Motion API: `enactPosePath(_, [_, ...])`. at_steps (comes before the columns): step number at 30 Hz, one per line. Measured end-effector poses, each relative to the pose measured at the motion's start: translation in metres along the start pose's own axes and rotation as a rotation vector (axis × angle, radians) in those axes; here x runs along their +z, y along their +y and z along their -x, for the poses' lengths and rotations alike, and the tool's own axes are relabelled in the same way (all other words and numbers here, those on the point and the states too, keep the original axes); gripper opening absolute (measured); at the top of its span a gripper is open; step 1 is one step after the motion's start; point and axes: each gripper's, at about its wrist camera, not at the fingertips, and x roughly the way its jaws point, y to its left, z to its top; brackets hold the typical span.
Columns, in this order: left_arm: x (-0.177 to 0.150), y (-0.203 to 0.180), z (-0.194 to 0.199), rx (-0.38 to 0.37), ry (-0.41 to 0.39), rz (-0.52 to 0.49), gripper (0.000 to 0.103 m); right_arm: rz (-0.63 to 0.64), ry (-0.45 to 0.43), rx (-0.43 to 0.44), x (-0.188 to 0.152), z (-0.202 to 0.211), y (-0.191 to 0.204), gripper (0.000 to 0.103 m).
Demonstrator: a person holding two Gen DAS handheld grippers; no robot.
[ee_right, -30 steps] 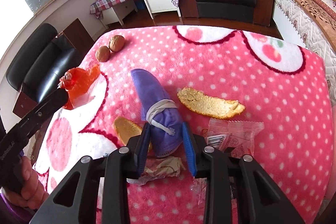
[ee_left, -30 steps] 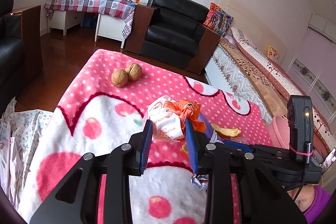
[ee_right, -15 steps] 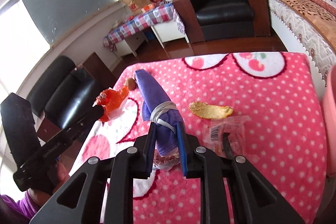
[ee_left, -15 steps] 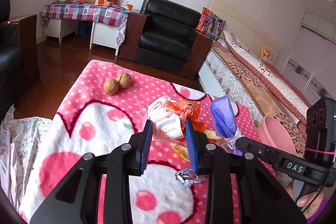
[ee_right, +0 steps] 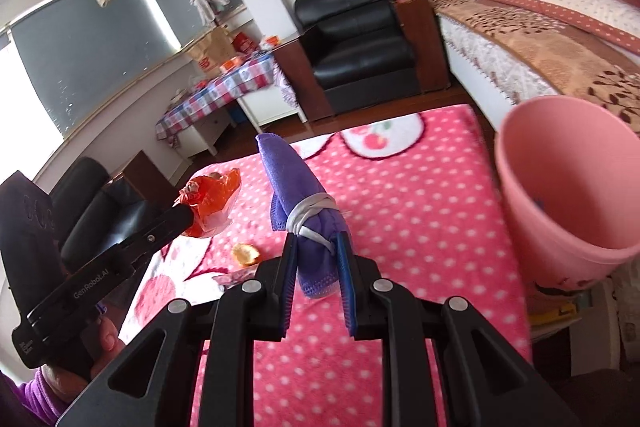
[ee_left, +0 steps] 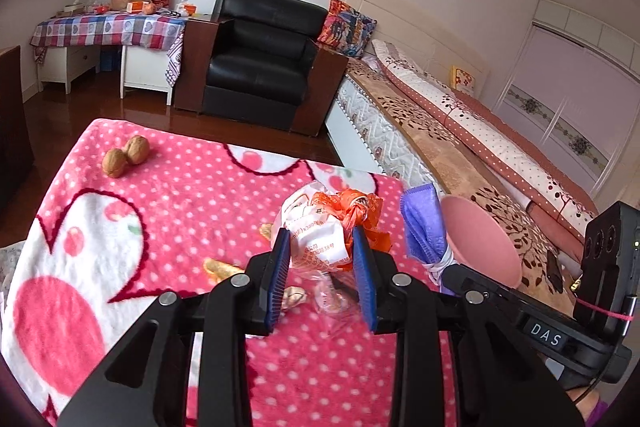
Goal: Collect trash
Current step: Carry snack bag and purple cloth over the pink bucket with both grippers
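Both tools are loaded and clear of the blanket (ee_left: pixel 192 211).

Right gripper (ee_right: pixel 318 279): its fingers are clamped on the lower end of a folded purple face mask (ee_right: pixel 298 203) with its white ear loops wound round it. The mask stands up and forward out of the jaws, off the surface. The pink bin (ee_right: pixel 568 183) is ahead and to the right of this tool, its open mouth tilted toward the camera, beside the blanket's edge. A small dark item seems to lie inside; it cannot be identified.

Left gripper (ee_left: pixel 322 267): its fingers are closed on a crumpled plastic bag (ee_left: pixel 320 231), white with print and knotted orange at the top, held between the blue pads. In its own view the bin (ee_left: pixel 484 243) is to the right, beyond the mask (ee_left: pixel 424 223).

Remaining on the blanket below and behind the left tool: orange peel (ee_left: pixel 220 269) and small scraps of wrapper. Two walnuts (ee_left: pixel 126 157) sit far ahead to its left, touching each other.

Judgement: the step in hand is carrying to the bin, with the pick-ups done. The next move calls for swinging the right tool rightward until the mask hangs over the bin's mouth, then parting the fingers. The left tool would follow the same path. The mask's loose loop could catch on a pad at release.
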Motion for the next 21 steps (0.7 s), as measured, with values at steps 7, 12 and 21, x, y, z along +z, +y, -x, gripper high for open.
enactPosePath(7, [0.003, -0.051, -0.024, -0.075, 0.032, -0.042, 0.031, -0.08, -0.093, -0.084, 0.01, 0.035, -0.046, 0.019])
enactPosePath(12, [0.005, -0.085, -0.049, -0.118, 0.064, -0.078, 0.031, -0.133, -0.145, -0.151, 0.019, 0.054, -0.083, 0.019])
enactPosePath(21, [0.004, -0.144, -0.091, -0.186, 0.096, -0.18, 0.031, -0.204, -0.182, -0.248, 0.035, 0.061, -0.139, 0.019])
